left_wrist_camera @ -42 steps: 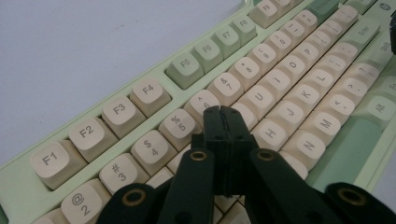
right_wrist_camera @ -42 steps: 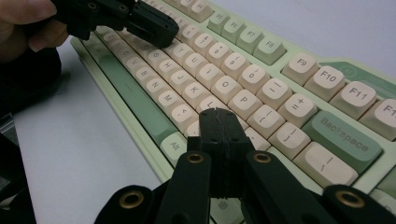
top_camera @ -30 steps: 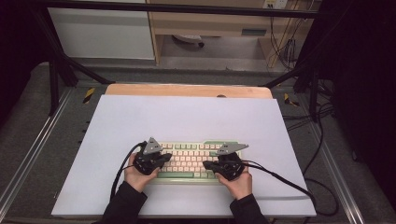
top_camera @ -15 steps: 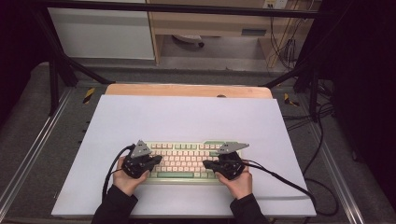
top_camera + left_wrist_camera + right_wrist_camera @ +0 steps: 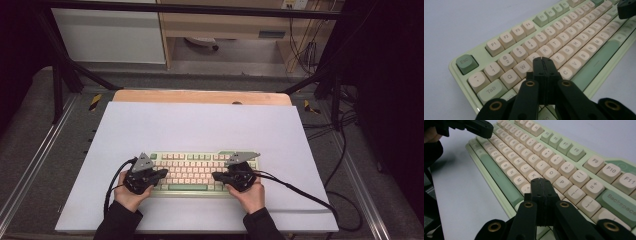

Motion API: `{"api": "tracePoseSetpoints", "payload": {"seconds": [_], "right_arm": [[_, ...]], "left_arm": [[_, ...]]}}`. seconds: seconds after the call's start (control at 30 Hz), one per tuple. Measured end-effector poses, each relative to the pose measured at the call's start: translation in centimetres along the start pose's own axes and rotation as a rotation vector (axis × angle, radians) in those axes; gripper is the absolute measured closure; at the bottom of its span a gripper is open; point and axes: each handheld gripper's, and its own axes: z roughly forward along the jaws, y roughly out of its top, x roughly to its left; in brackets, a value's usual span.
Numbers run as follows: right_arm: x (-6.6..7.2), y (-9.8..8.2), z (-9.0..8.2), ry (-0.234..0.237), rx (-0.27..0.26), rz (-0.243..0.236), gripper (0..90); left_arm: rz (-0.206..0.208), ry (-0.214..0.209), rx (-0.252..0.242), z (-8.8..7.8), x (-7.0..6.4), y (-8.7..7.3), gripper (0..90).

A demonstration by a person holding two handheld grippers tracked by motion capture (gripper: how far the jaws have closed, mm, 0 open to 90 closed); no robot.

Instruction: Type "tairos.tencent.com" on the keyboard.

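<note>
While both hands rest at the near edge of the white mat (image 5: 200,125), the keyboard (image 5: 192,172) lies square across the mat's lower half, its long side running from nine o'clock to three o'clock in the high view. The left gripper (image 5: 160,173) sits over the keyboard's nine o'clock end, its tips pointing toward three o'clock; the right gripper (image 5: 218,176) sits over the three o'clock end, tips pointing toward nine o'clock, so the two face each other across the middle rows of keys. Both have their jaws pressed flat together with nothing between them.

In the left gripper view, the left gripper (image 5: 545,60) has its joined tips just above the letter keys near W, E and F, the Esc key (image 5: 467,63) off at nine o'clock — whether the tips touch a cap cannot be told. In the right gripper view, the right gripper (image 5: 541,180) hangs over the keys beside K, O and P, with the Backspace key (image 5: 619,203) at three o'clock and the left gripper's black jaw at eleven o'clock.
</note>
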Motion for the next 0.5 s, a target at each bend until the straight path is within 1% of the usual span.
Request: {"api": "tracePoseSetpoints", "payload": {"seconds": [0.17, 0.4, 0.5], "right_arm": [[0.2, -0.5, 0.8, 0.011, 0.018, 0.001, 90.0], [0.1, -0.7, 1.2, 0.013, 0.028, -0.008, 90.0], [0.1, -0.7, 1.3, 0.015, 0.03, -0.004, 90.0]], "left_arm": [[-0.007, -0.002, -0.001, -0.1, 0.2, -0.3, 89.9], [-0.007, -0.006, 0.003, 0.0, 0.2, -0.4, 89.9], [-0.011, -0.005, 0.0, 0.0, 0.3, -0.4, 89.9]]}}
